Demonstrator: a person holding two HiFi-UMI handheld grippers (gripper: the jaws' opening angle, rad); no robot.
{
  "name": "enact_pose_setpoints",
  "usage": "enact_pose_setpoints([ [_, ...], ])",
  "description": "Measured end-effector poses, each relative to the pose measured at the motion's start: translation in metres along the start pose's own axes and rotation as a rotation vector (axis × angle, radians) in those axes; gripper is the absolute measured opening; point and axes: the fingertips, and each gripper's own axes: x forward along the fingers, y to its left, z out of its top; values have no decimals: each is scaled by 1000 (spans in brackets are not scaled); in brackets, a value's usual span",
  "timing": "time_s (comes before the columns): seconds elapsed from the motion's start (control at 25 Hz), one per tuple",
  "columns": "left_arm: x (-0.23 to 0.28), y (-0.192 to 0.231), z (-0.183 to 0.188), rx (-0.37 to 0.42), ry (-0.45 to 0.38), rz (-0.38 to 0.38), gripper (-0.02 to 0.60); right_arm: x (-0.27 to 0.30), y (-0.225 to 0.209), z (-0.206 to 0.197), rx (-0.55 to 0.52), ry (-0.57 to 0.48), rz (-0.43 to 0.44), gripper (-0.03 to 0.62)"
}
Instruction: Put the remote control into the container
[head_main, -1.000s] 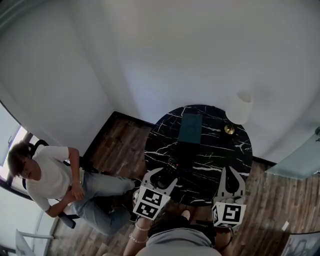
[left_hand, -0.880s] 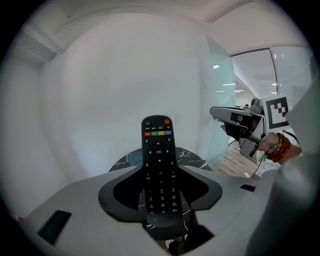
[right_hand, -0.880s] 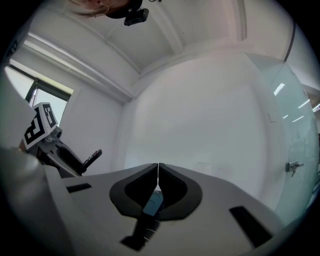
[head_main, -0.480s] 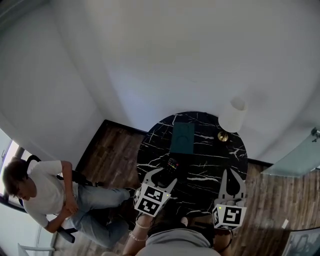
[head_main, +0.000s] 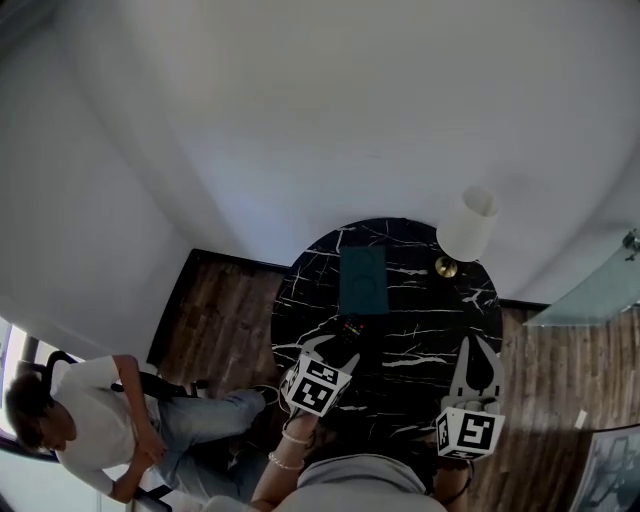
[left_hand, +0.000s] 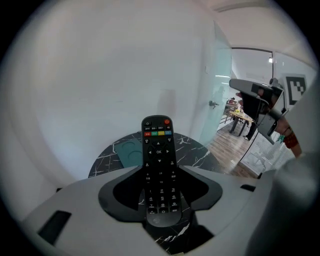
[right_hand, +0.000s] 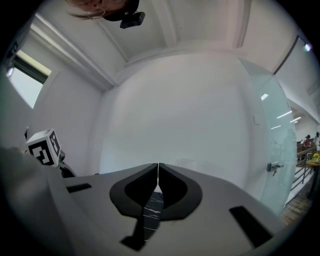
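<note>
White, smooth walls (head_main: 300, 120) enclose the scene, over a floor (head_main: 225, 310) of brown wood planks. A frosted glass panel (head_main: 590, 290) stands at the right edge.

A round table (head_main: 430, 310) is set against the wall. Its top is polished black marble with thin white veins. A seated person (head_main: 100, 430) in a white T-shirt and blue jeans is seen at the lower left, well apart from the table.

A lamp (head_main: 467, 225) with a white cylindrical shade and a round brass base (head_main: 446, 267) stands at the far right rim of the table.

The container (head_main: 361, 280) is a flat, matte teal rectangle with round recesses moulded into it. It lies on the far half of the table, left of the lamp.

The left gripper (head_main: 338, 348) is held over the near left part of the table. Its grey jaws are closed against the long sides of the remote control (left_hand: 159, 165), gripped around the lower half. The remote control is a slim black plastic bar with rounded ends, white-marked keys and a row of coloured keys near the top. Its tip is directed toward the container, just short of the near edge and not inside.

The right gripper (head_main: 478, 345) is held over the near right rim. Its jaws are pressed together tip to tip, with nothing between them.
</note>
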Motion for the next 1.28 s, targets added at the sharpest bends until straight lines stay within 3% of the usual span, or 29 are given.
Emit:
enact_pose_setpoints([
  [0.32,62,16,-34,-37,161,-75,227,-3,-27,-17,14,48,-101,14],
  [0.52,94,16,-54,-76,248,-82,227,1,-50,-20,6,75,-120,14],
  [0.8,147,18,-97,-155,431,-94,227,7,-83,-23,-37,114,-143,13],
  [1.28,210,6,-139,-244,678,-128,229,10,-125,-45,-18,167,-190,14],
])
